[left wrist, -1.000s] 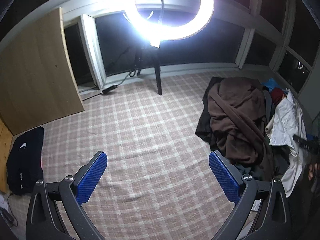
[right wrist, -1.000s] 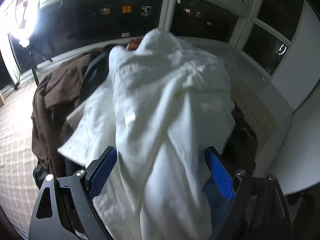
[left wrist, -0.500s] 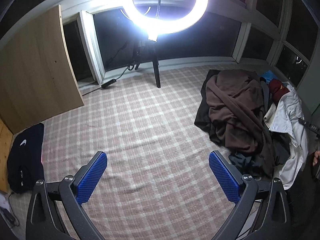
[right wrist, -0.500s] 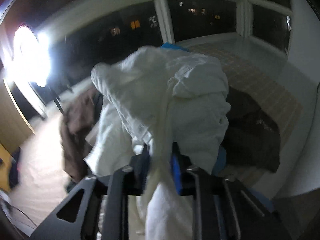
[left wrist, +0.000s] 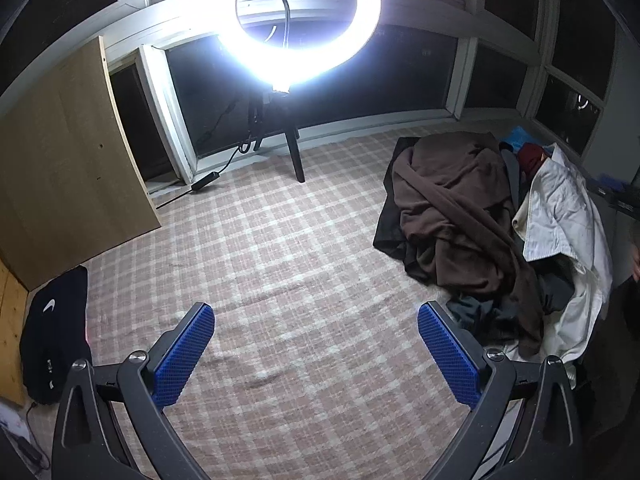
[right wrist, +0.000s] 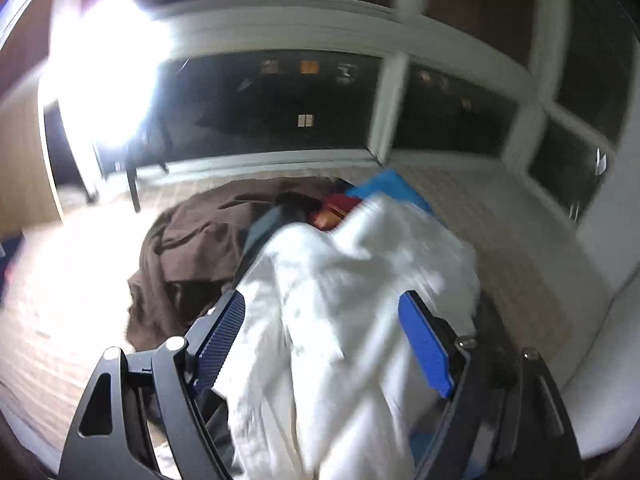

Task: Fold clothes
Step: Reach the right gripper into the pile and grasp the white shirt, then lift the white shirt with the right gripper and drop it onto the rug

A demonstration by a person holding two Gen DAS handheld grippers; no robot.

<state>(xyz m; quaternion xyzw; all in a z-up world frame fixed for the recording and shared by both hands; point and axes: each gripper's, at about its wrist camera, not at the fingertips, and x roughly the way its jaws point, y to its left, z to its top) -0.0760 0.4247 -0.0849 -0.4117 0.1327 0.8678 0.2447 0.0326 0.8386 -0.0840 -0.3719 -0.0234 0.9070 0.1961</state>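
At the right of the checked rug (left wrist: 280, 264), in the pile of clothes, the white garment (right wrist: 352, 320) has just been let go. Half a second ago the right gripper (right wrist: 324, 344) was pinched tight on a fold of it; now its jaws are opening, the blue pads stand well apart, and the white cloth lies between them without either pad pressing on it. A second ago they were wide too, so this was a quick nip and release. The right wrist view is smeared with motion and the window frames sit lower in it than before, so that hand seems to have lifted as it let go. To my eye the grab did not take, or was only a tug to free the piece: the garment is still draped over the heap, not carried out onto the open rug where folding could begin. The task looks barely started.

In the left wrist view the same white garment (left wrist: 560, 216) lies at the right edge of the frame, against the brown garment (left wrist: 460, 216) and darker clothes beneath. The left gripper (left wrist: 316, 356) hangs over bare rug at the lower middle, tilted downward, its tongs spread wide with nothing in them, much as it was a second ago. The ring light (left wrist: 298, 20) glares at the top centre.
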